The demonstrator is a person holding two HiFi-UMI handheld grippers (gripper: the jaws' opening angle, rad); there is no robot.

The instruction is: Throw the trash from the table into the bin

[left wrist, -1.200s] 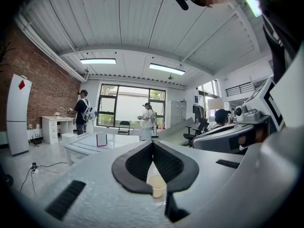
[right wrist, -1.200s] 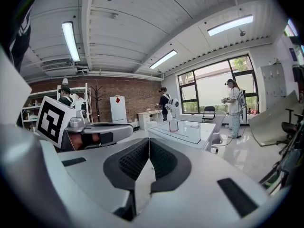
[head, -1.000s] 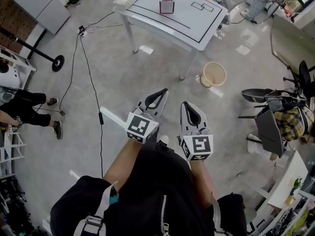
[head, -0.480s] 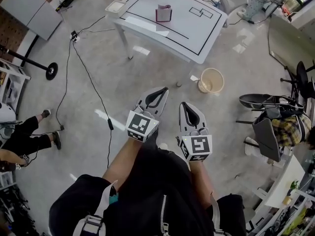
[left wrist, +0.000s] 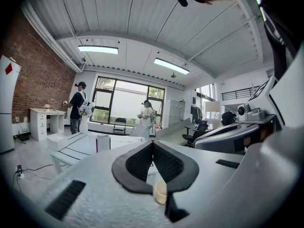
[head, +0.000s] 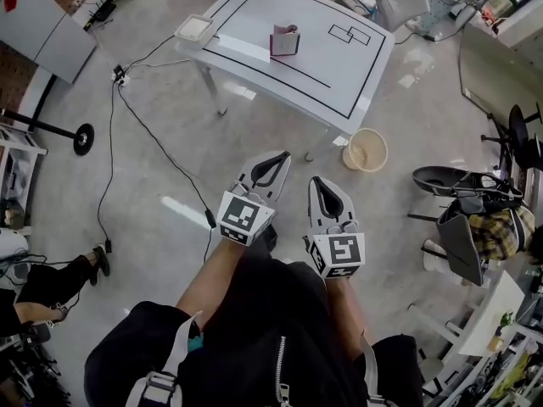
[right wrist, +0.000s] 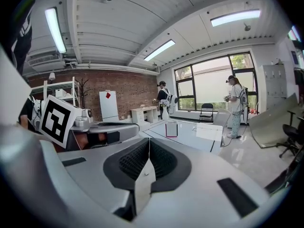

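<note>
A pink-and-white carton (head: 285, 41) stands upright on the white table (head: 339, 66) ahead, well beyond both grippers. It also shows in the left gripper view as a carton (left wrist: 102, 143) and in the right gripper view as a carton (right wrist: 171, 128). The beige bin (head: 366, 149) sits on the floor by the table's near right leg. My left gripper (head: 282, 155) and right gripper (head: 316, 181) are held side by side in front of my body, both shut and empty. Below the left gripper (left wrist: 153, 142) tips, the bin (left wrist: 160, 192) shows through the gap in the jaws.
A white box (head: 193, 30) sits on the table's left corner. A black cable (head: 144, 134) snakes over the floor at left. Office chairs (head: 462, 189) crowd the right side. A person's legs (head: 51, 282) show at far left, and two people (left wrist: 78, 106) stand by the window.
The table and the bin have drawn nearer and lower in the head view. Both grippers keep their pose, shut. The person at left has slid down toward the picture's edge.
</note>
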